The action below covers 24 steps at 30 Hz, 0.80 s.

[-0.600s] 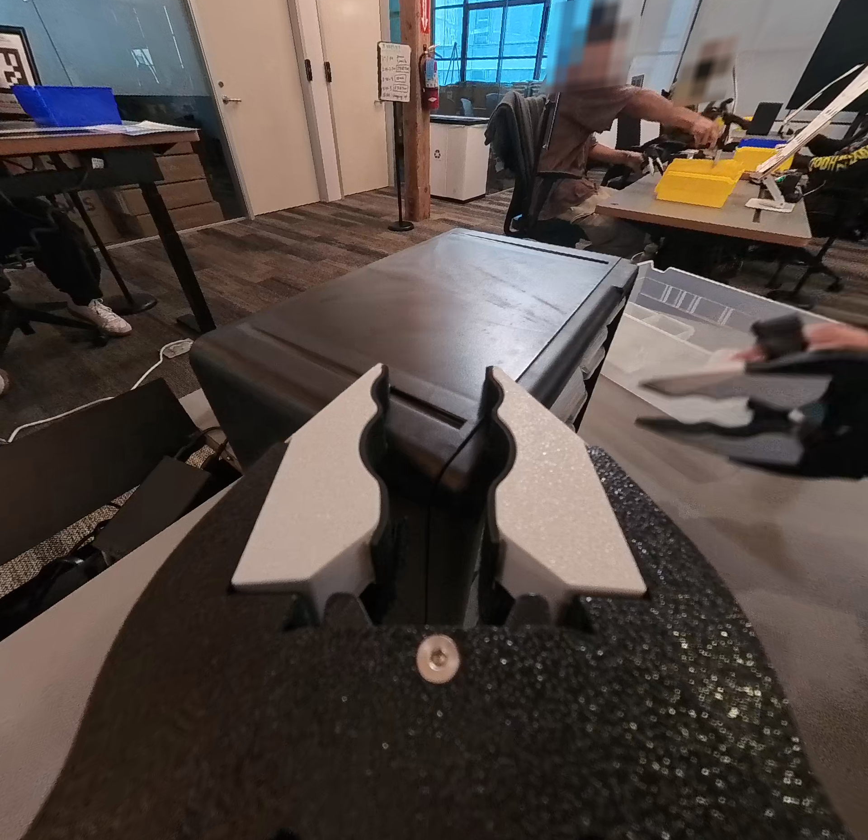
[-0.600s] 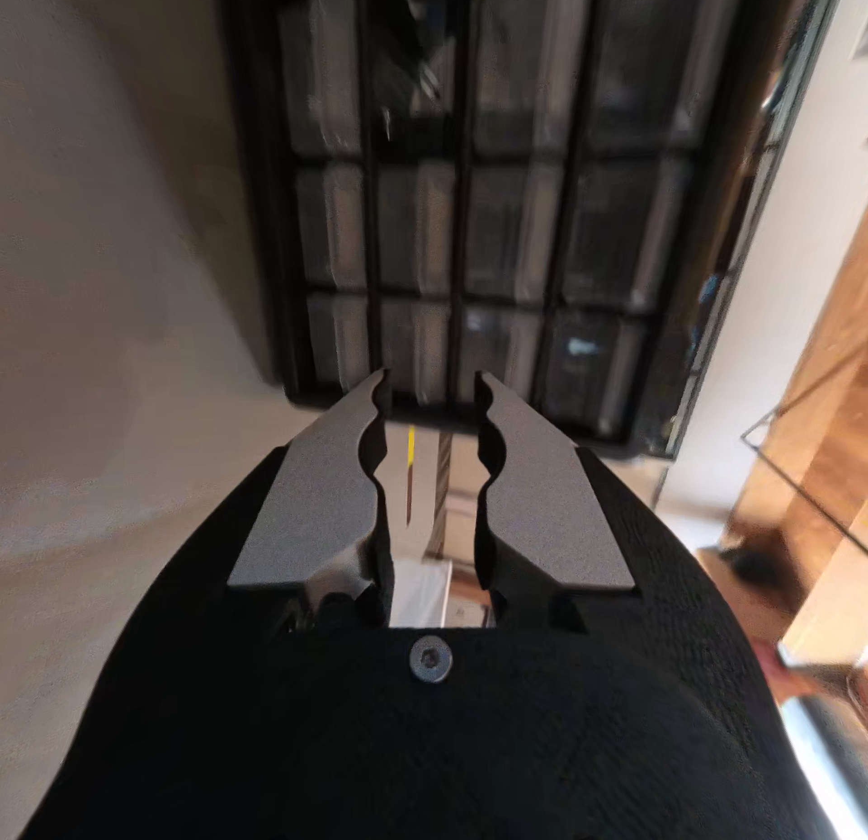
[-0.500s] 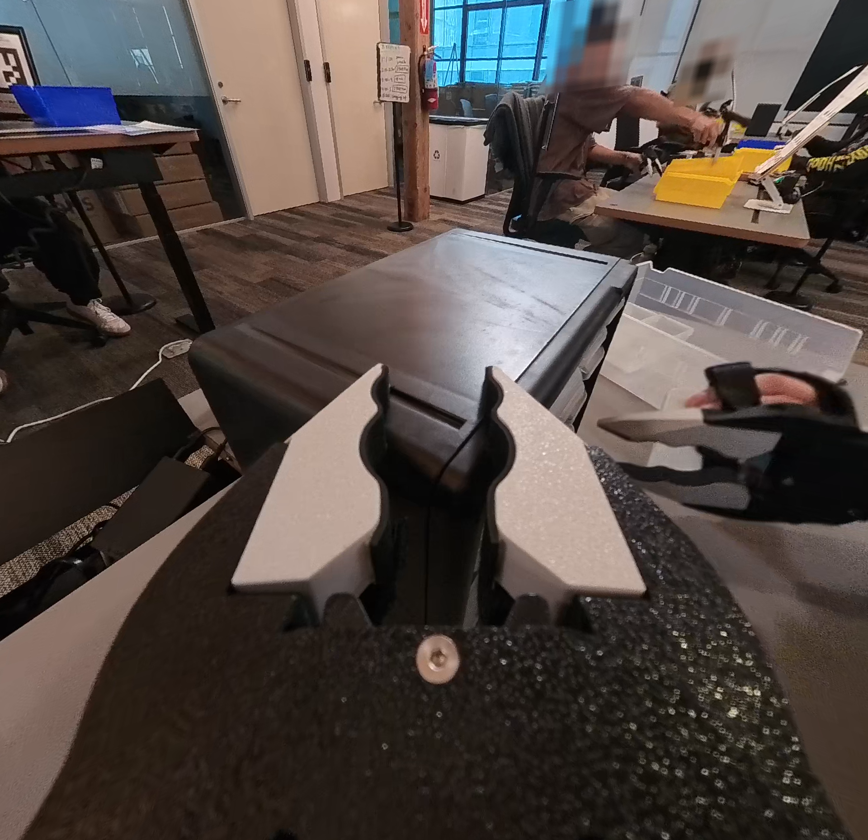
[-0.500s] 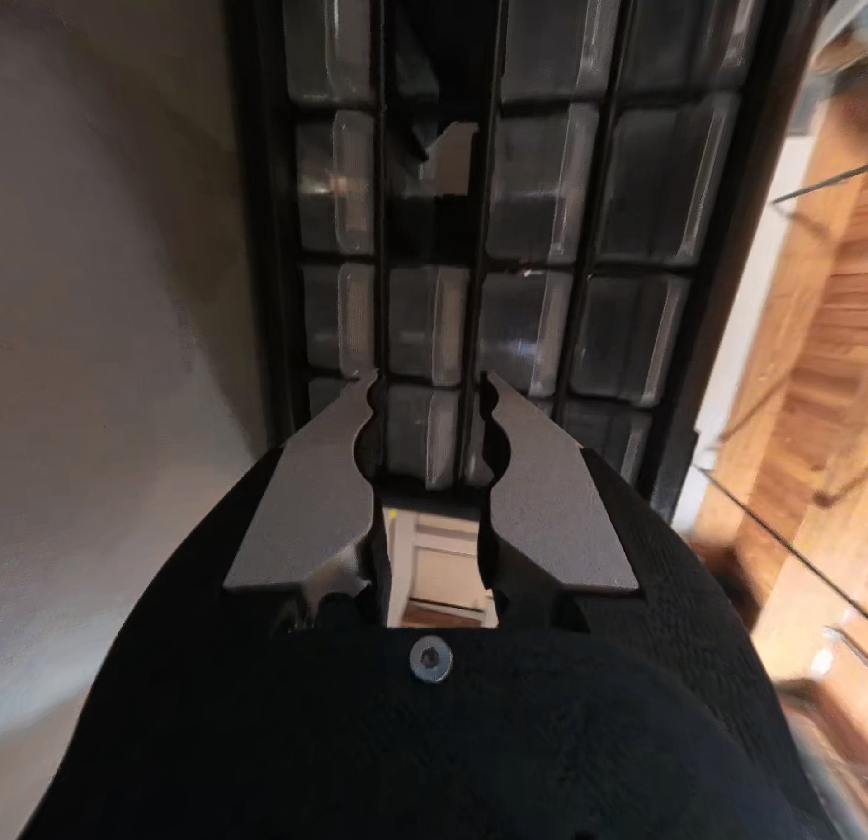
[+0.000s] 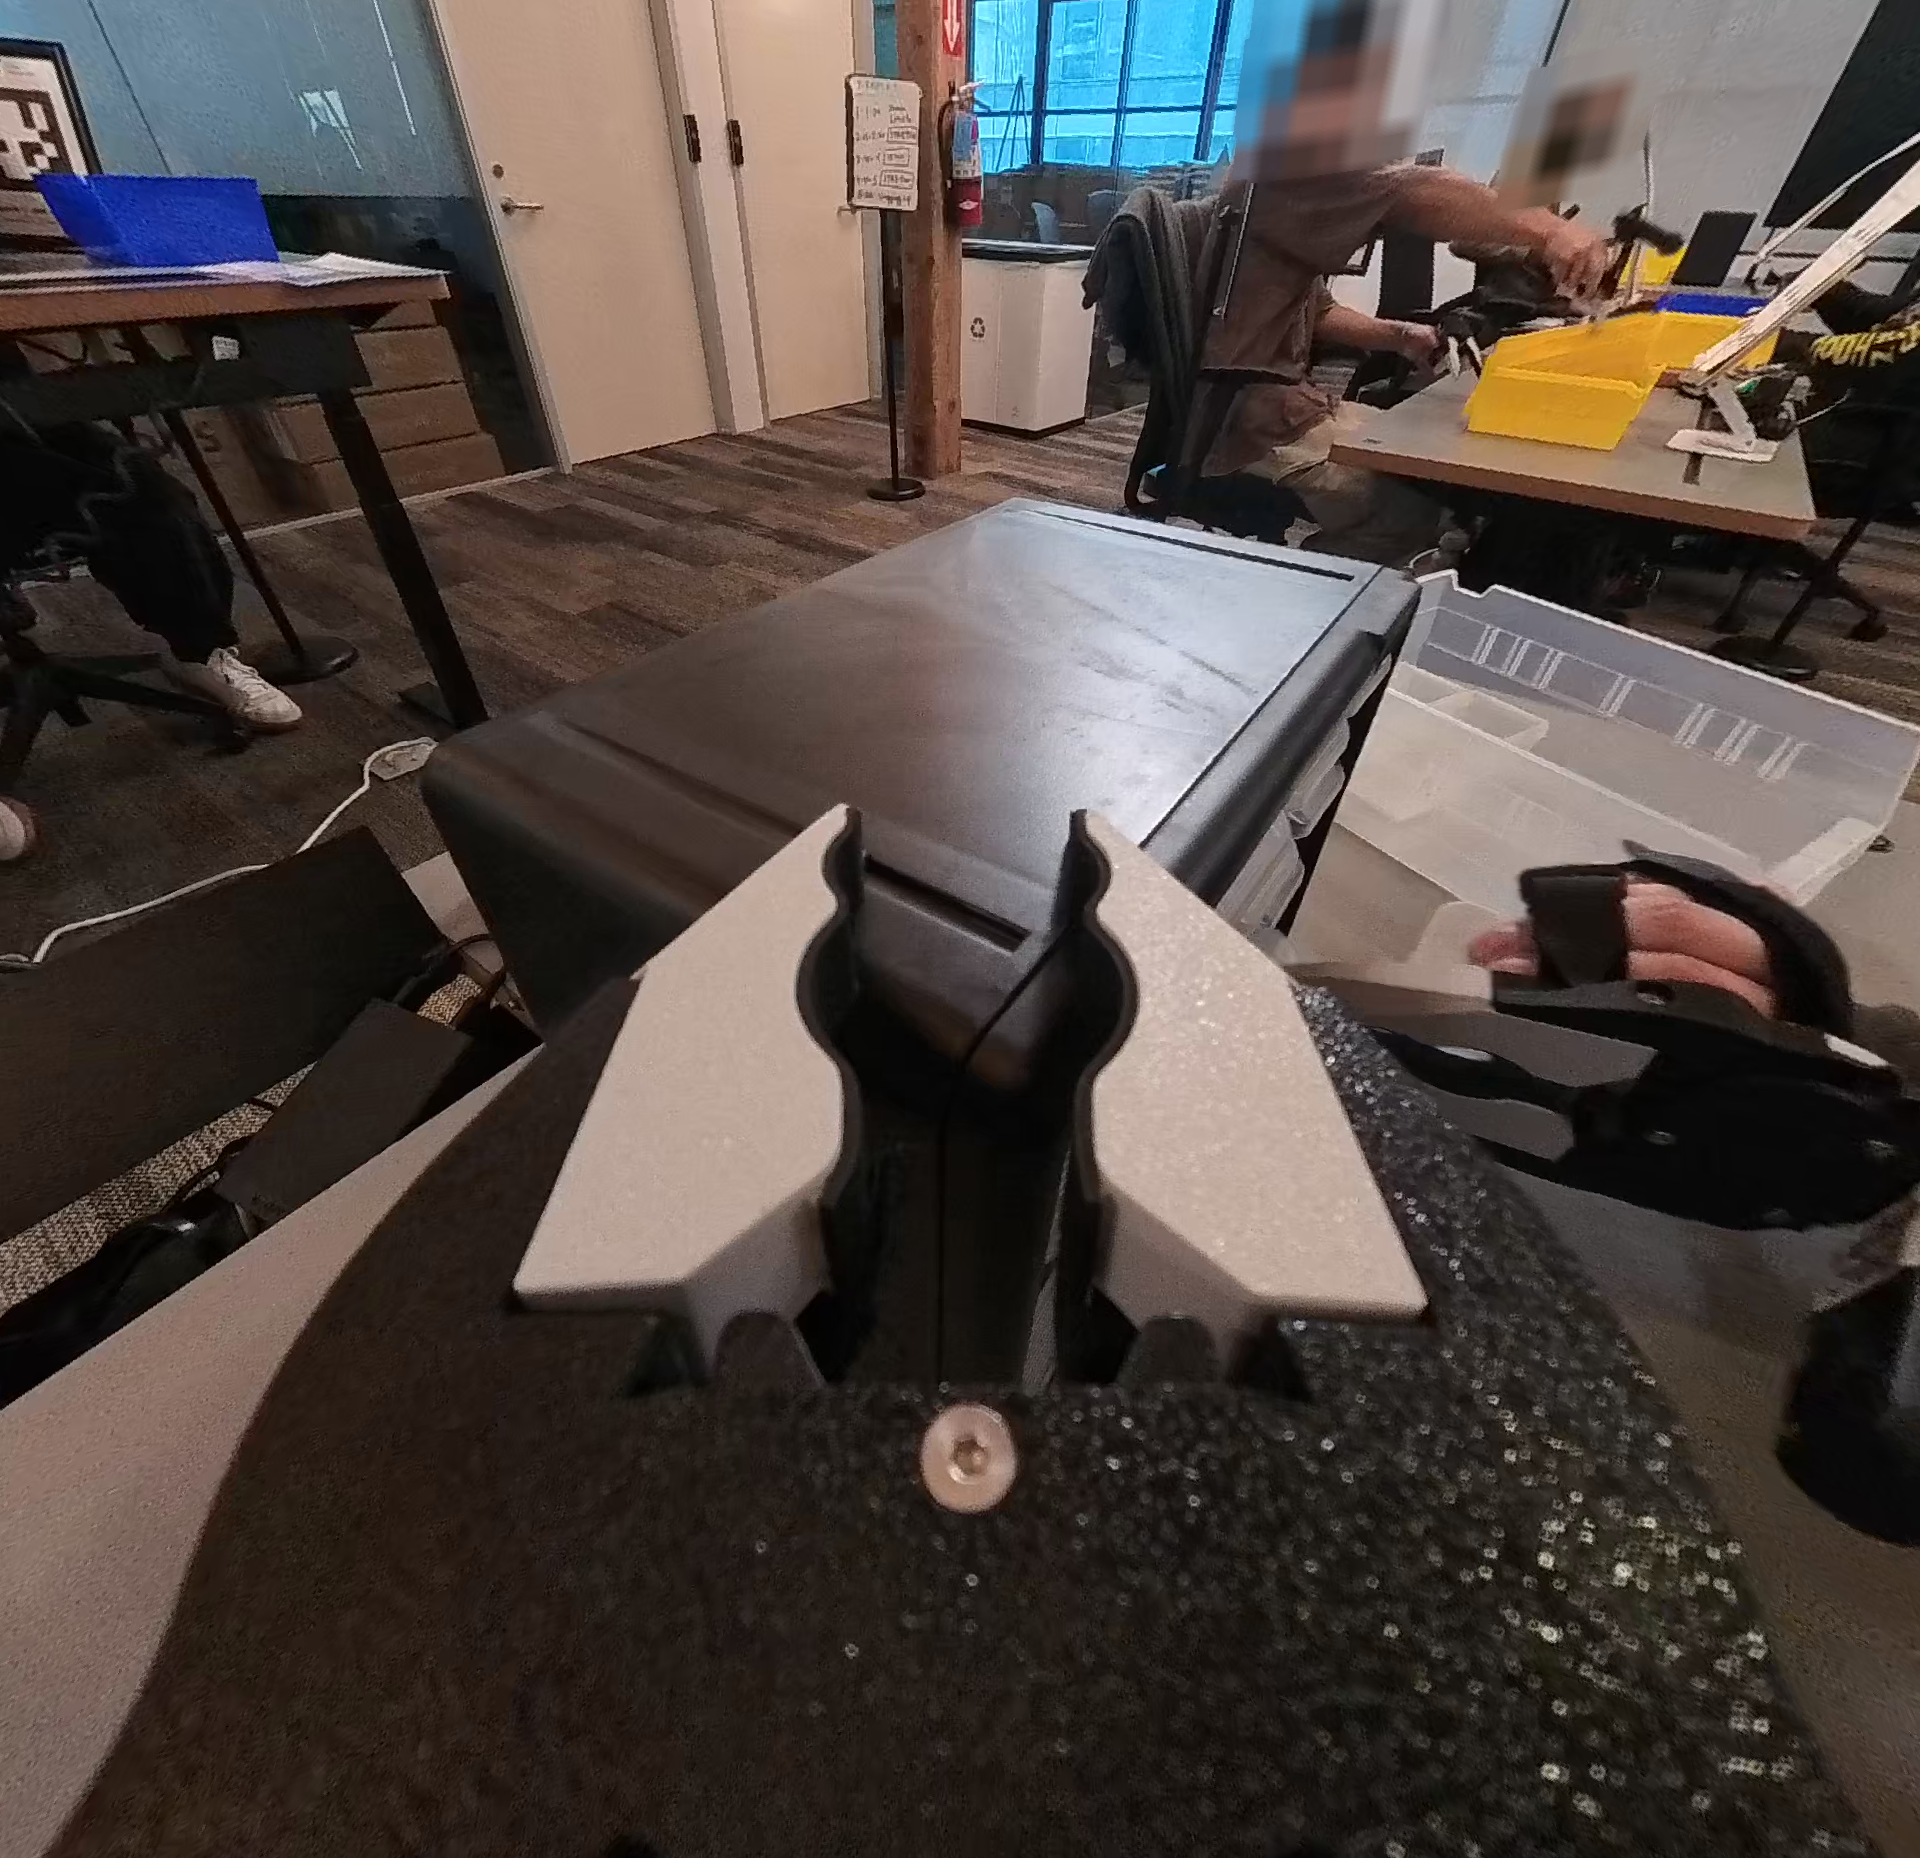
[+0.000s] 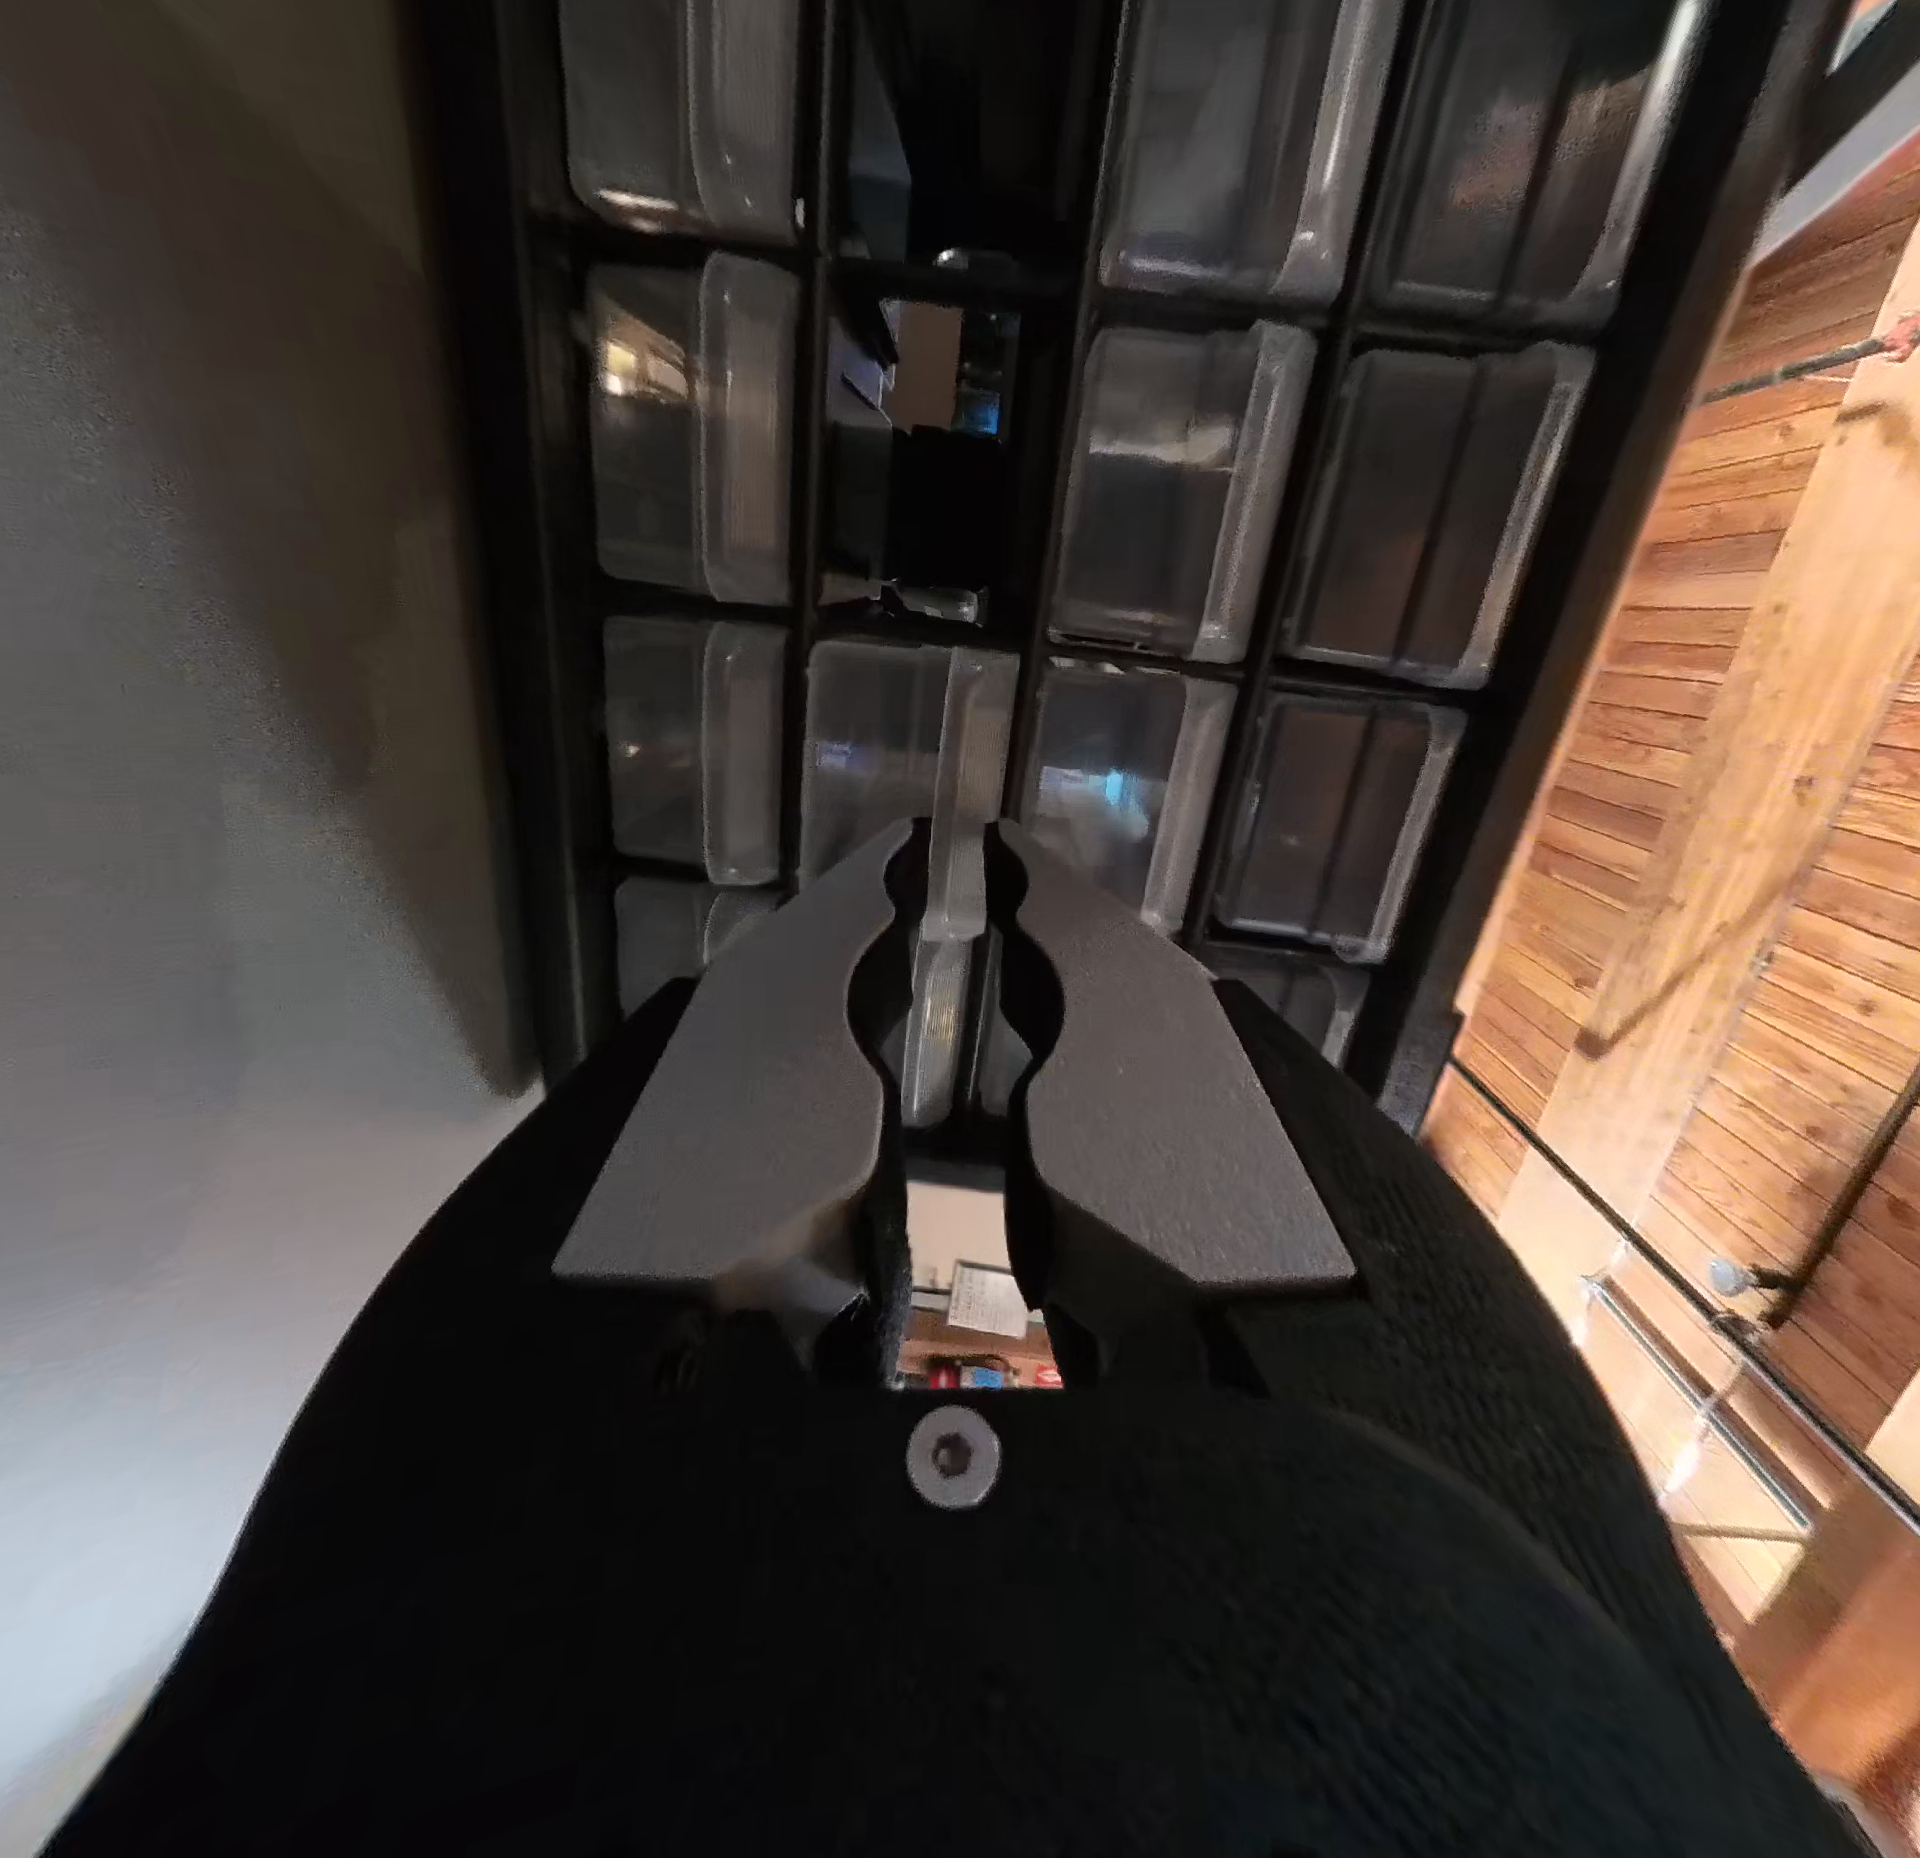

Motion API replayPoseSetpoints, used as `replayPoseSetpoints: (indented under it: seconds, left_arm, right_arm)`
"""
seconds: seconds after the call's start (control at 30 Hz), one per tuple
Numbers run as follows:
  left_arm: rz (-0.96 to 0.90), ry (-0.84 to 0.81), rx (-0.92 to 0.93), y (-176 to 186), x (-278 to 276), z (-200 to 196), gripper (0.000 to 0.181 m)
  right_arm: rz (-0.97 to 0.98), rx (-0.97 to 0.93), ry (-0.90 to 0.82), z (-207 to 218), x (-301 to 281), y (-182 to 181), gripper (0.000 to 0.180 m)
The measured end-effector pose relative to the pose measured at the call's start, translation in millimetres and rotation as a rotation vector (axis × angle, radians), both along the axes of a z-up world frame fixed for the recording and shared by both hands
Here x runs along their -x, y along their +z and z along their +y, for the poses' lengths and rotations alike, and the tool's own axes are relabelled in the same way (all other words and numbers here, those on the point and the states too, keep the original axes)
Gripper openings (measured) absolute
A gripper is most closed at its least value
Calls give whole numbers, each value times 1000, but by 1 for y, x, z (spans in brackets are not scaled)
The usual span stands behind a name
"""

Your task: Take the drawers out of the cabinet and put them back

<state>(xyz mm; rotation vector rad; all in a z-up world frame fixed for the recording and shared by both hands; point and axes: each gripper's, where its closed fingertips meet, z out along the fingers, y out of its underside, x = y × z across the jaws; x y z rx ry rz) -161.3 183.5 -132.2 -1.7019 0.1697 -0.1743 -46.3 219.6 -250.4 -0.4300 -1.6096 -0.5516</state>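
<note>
An open office with dark plank flooring, white doors and blue-lit windows fills the upper part of the left wrist view; a pale bench (image 5: 94,1559) shows at lower left. On it stands the black cabinet (image 5: 966,686), at frame centre, its flat top facing up. The left gripper (image 5: 966,935) has its jaws clamped around the cabinet's near top corner. At right of that frame the right gripper (image 5: 1621,1070), held in a hand (image 5: 1683,935), reaches toward the cabinet front, and a clear plastic bin (image 5: 1621,728) lies just behind it.

In the right wrist view the cabinet front fills the upper centre, a grid of clear drawers (image 6: 1174,489) with one open slot (image 6: 935,437) in the second column. Just below that slot, a drawer handle (image 6: 961,821) sits between the right gripper's jaws, which stand narrowly apart on either side of it; whether they touch it cannot be told.

Farther off, at upper right of the left wrist view, a seated person (image 5: 1288,333) works beside a yellow bin (image 5: 1569,380).
</note>
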Motion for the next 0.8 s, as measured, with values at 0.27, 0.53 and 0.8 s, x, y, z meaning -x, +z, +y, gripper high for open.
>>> replayPoseSetpoints:
  seconds: [0.27,0.53,0.8]
  left_arm:
    - [-4,-8,-4,0,0,0,37]
    - [-2,-10,-3,0,0,-1,35]
    - [-2,-15,-3,0,-1,-2,33]
  right_arm:
    - [-35,30,59,-47,-47,-1,17]
    - [-35,137,59,-47,-26,-22,86]
    - [-69,120,-6,-51,-29,-25,42]
